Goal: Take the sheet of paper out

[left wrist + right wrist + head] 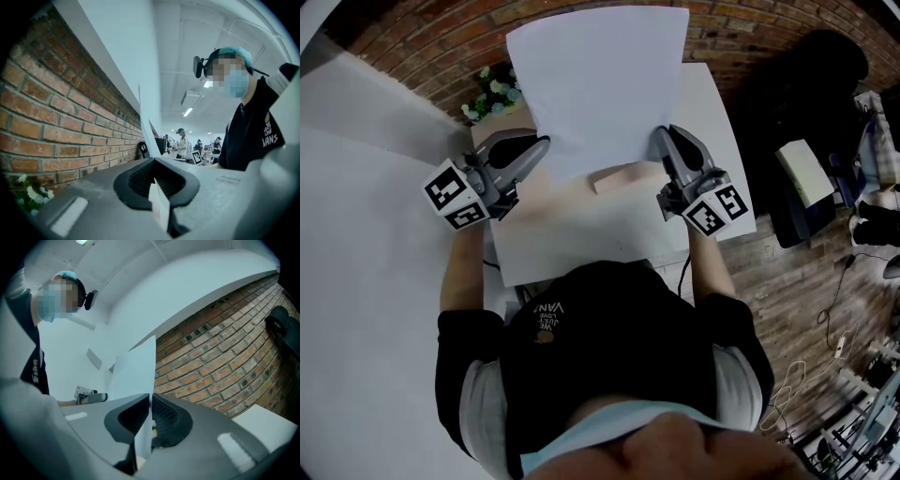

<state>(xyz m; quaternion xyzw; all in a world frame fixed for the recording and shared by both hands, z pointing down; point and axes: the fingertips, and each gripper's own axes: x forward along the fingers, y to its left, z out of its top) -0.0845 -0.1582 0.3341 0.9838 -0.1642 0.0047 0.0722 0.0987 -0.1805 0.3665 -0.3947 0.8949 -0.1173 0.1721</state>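
A white sheet of paper [595,84] is held up over the small white table [581,244], its lower corners pinched from both sides. My left gripper [546,143] is shut on the sheet's lower left edge; the paper [146,112] rises edge-on out of the closed jaws in the left gripper view. My right gripper [657,138] is shut on the lower right edge, and the sheet [133,371] stands between its jaws in the right gripper view. A brown envelope-like flat piece [623,176] lies on the table under the sheet.
A brick wall [750,28] runs behind the table. A small bunch of flowers [492,94] sits at the back left corner. A dark chair with bags [811,141] stands to the right. White board [366,187] lies to the left.
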